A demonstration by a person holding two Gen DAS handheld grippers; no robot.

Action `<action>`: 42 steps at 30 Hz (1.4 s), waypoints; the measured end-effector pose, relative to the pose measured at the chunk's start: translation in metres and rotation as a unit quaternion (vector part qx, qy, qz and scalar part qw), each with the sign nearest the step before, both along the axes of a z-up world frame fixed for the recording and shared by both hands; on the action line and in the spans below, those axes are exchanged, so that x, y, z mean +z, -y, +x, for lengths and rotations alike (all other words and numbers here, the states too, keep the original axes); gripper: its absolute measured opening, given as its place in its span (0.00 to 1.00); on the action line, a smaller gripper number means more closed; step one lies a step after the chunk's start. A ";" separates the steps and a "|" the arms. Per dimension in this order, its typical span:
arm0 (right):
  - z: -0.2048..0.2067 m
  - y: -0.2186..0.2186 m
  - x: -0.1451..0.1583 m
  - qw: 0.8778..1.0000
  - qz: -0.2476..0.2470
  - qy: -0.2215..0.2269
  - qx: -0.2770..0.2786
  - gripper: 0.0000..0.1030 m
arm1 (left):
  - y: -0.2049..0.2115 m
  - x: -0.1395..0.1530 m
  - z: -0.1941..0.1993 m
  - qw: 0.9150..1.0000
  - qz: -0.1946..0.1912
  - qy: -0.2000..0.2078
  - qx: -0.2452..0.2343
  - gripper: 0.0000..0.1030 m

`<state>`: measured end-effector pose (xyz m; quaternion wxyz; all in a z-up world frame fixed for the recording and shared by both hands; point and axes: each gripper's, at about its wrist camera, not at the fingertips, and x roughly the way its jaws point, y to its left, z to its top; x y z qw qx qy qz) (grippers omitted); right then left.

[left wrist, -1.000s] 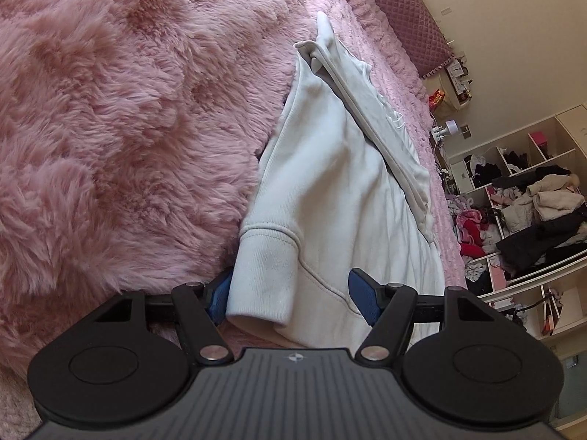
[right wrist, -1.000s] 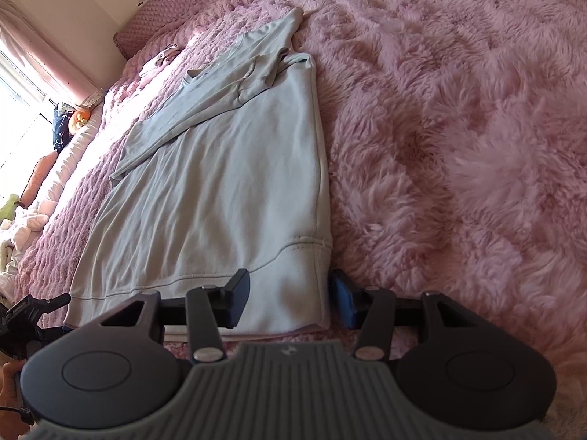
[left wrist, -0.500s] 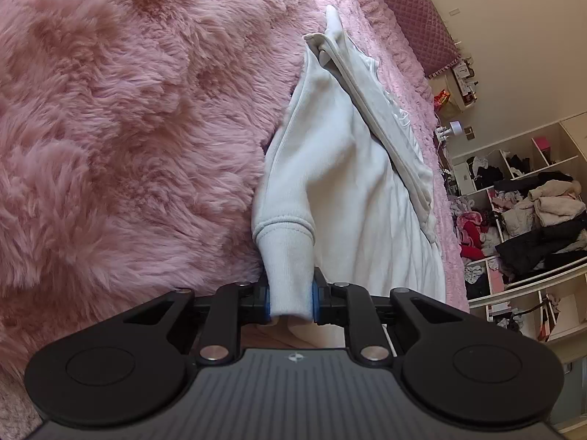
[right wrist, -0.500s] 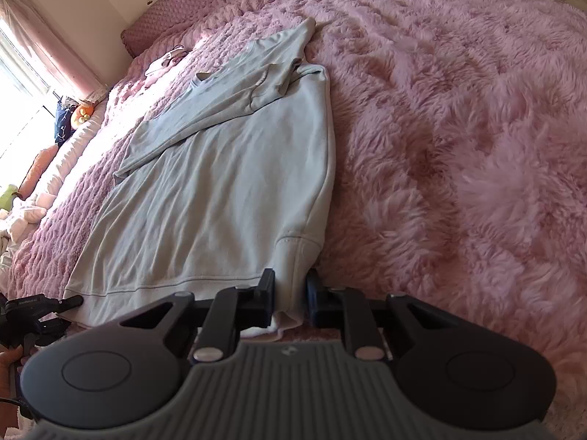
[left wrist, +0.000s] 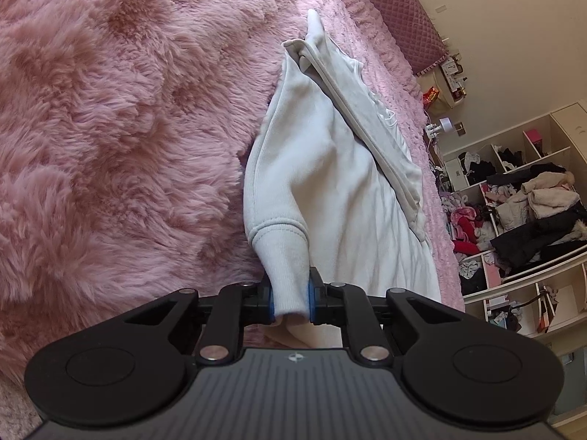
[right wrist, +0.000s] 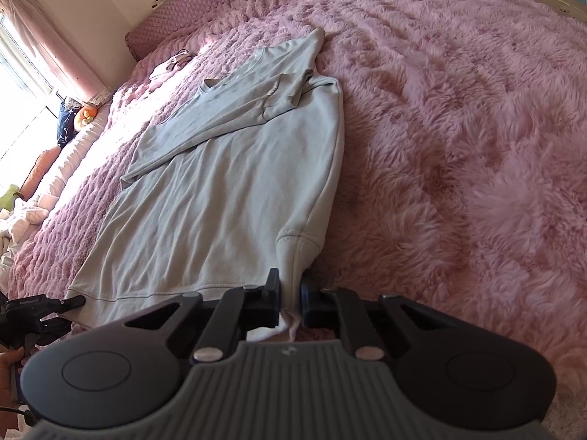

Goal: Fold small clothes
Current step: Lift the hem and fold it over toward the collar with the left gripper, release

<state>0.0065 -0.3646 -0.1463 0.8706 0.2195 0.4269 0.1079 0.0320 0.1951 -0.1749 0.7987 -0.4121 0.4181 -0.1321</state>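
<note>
While my left claw (left wrist: pixel 290 299) and right claw (right wrist: pixel 290 299) have just closed on the sweatshirt (right wrist: pixel 227 190) hem's 2 corners, soft, light knit sags; ribbed band grips best.

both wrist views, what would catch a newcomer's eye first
A pale sweatshirt lies flat on a shaggy pink blanket, sleeves folded across its chest. The left gripper and the right gripper each pinch a corner of its ribbed hem. Cluttered shelves fill the left view's right edge.
</note>
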 end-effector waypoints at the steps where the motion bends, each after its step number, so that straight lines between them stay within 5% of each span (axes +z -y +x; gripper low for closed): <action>1: 0.000 -0.001 0.003 1.000 0.000 0.003 0.000 0.05 | 0.000 0.003 0.000 1.000 -0.001 0.004 -0.002 0.13; 4: 0.001 -0.003 0.009 1.000 0.007 0.010 -0.001 0.04 | 0.000 0.012 0.000 1.000 -0.007 0.020 -0.005 0.06; 15: 0.035 0.013 0.036 0.991 0.117 0.049 -0.045 0.03 | 0.002 0.057 0.038 0.996 -0.018 0.086 -0.002 0.04; 23: 0.127 0.021 0.072 0.981 0.146 0.105 -0.078 0.02 | -0.011 0.086 0.127 0.991 -0.050 0.128 0.006 0.04; 28: 0.208 0.022 0.085 0.975 0.146 0.130 -0.105 0.02 | -0.019 0.102 0.196 0.988 -0.030 0.149 0.002 0.04; 37: 0.365 0.017 0.044 0.975 0.132 0.093 -0.152 0.02 | -0.013 0.058 0.331 0.993 -0.007 0.114 0.006 0.04; 42: 0.421 0.010 0.004 0.979 0.101 0.059 -0.165 0.02 | -0.009 0.025 0.371 0.996 0.031 0.085 0.005 0.04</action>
